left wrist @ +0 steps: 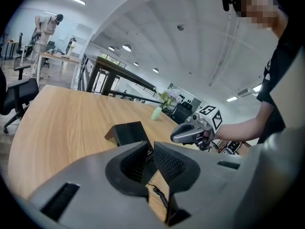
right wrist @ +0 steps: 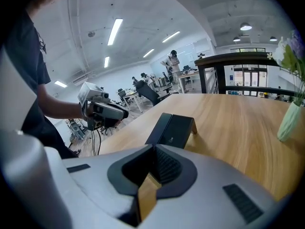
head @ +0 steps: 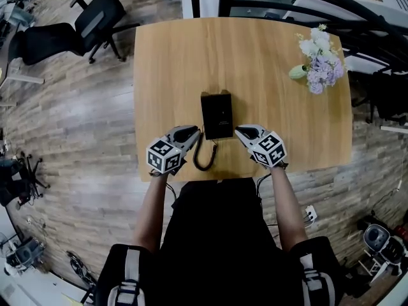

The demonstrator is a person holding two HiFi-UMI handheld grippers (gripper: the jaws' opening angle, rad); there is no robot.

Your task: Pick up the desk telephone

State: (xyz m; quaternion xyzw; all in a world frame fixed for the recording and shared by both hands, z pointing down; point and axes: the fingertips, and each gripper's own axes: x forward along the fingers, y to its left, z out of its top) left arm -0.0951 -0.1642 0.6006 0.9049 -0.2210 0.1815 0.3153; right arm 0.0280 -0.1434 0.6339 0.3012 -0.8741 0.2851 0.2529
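A black desk telephone [head: 217,115] lies on the wooden table [head: 268,75] near its front edge, its coiled cord [head: 205,157] looping toward me. My left gripper [head: 194,132] hovers just left of the phone's near corner, shut and empty. On the other side my right gripper [head: 240,132] is close to the phone's near right corner, also shut with nothing between its pads. The left gripper view has the phone [left wrist: 127,133] just ahead of the closed jaws and the right gripper [left wrist: 176,136] beyond. In the right gripper view the phone [right wrist: 172,129] lies ahead.
A vase of pale flowers [head: 319,59] stands at the table's far right. Black office chairs [head: 70,27] sit on the wood floor at the upper left. Dark railings [head: 306,5] run behind the table.
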